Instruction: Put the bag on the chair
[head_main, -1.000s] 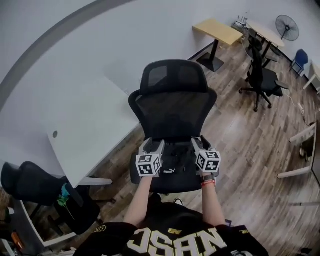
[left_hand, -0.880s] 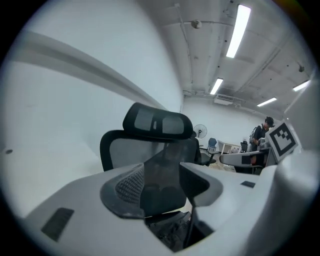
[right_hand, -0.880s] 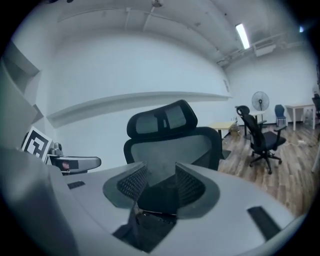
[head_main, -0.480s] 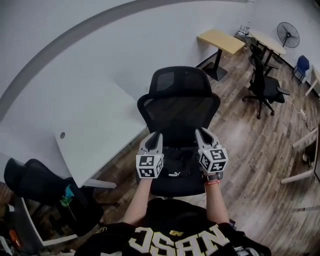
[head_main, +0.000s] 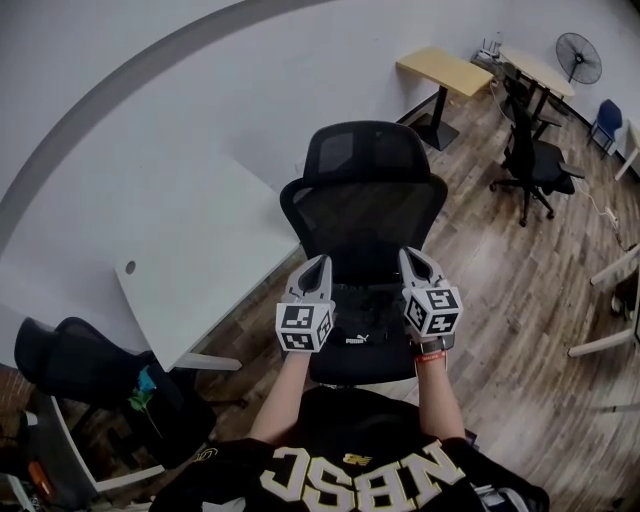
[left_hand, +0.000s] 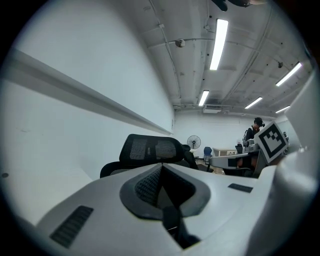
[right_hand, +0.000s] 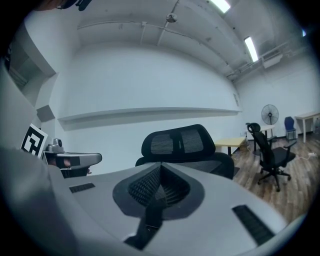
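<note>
A black bag (head_main: 358, 318) with a small white logo lies on the seat of a black mesh office chair (head_main: 365, 215). My left gripper (head_main: 319, 262) hovers over the bag's left side and my right gripper (head_main: 409, 254) over its right side, both pointing at the backrest. Each has its jaws pressed together, and I see nothing of the bag gripped between them. In the left gripper view the shut jaws (left_hand: 161, 167) face the chair's headrest (left_hand: 150, 150). The right gripper view shows the same shut tips (right_hand: 160, 166) before the headrest (right_hand: 175, 142).
A white desk (head_main: 190, 260) stands left of the chair against the white wall. Another black chair (head_main: 70, 365) sits at the lower left. Far right are a wooden table (head_main: 440, 68), a black office chair (head_main: 535, 160) and a fan (head_main: 580, 55) on wood flooring.
Both grippers went from open to shut and rose a little above the seat. The bag stayed lying on the chair.
</note>
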